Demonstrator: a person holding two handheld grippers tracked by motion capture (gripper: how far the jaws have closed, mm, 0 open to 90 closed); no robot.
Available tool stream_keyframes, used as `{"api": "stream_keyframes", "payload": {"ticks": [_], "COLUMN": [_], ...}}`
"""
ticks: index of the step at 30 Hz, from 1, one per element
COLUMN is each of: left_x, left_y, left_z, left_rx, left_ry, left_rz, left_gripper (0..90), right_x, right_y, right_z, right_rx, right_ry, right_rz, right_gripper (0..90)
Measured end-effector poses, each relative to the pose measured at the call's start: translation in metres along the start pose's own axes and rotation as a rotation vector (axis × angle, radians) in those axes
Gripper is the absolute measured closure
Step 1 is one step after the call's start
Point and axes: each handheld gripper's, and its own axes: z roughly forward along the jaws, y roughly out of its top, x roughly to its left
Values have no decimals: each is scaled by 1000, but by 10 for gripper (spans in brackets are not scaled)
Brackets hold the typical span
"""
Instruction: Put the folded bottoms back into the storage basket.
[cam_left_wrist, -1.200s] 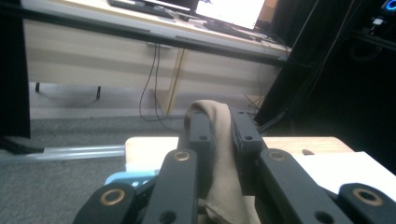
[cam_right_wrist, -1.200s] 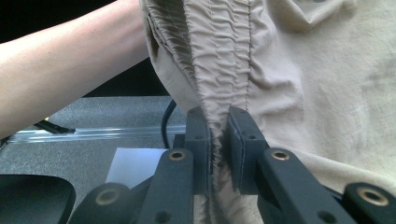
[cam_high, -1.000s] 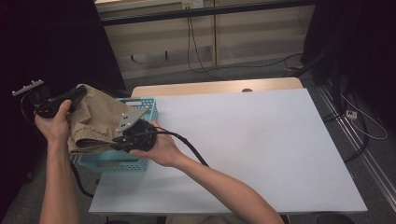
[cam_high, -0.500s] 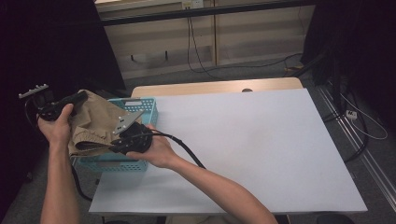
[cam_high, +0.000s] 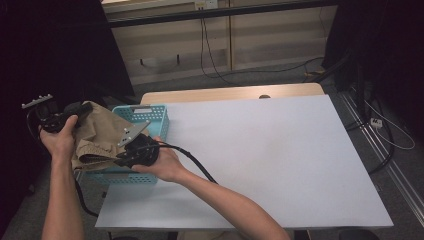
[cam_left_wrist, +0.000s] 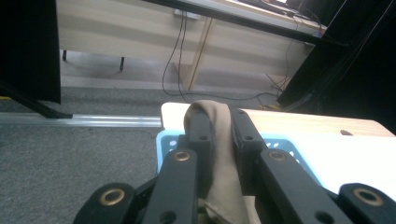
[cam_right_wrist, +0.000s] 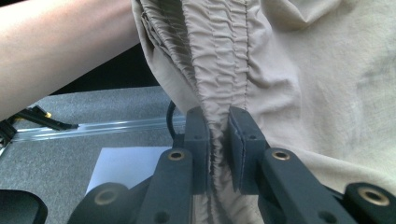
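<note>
A tan garment with a gathered elastic band hangs above the light blue basket at the table's left edge. Off the table's left side, my left gripper is shut on a fold of the cloth. My right gripper is shut on the gathered band, low on the garment over the basket's near side. The cloth is stretched between the two grippers. Part of the basket is hidden by the garment.
The white table top spreads to the right of the basket, with a wooden strip along its far edge. Cables run over the grey floor beyond. A person's forearm crosses the right gripper view's upper left.
Both hands have drifted left and a little down with the garment; the left gripper has moved farther off the table's left edge. Both grips stay shut on the cloth.
</note>
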Motion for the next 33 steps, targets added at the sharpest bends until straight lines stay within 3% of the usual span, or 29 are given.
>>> {"api": "stream_keyframes", "payload": {"ticks": [18, 33], "left_x": [7, 4], "left_y": [-10, -14], "left_z": [8, 17], "left_rx": [23, 44], "left_ry": [0, -11], "left_rz": [-14, -4], "left_gripper": [821, 820], "right_x": [-2, -4], "right_y": [-8, -16], "right_z": [14, 21], "right_rx": [18, 52], "right_ry": [2, -12], "right_rz": [21, 19], "right_gripper": [788, 781]}}
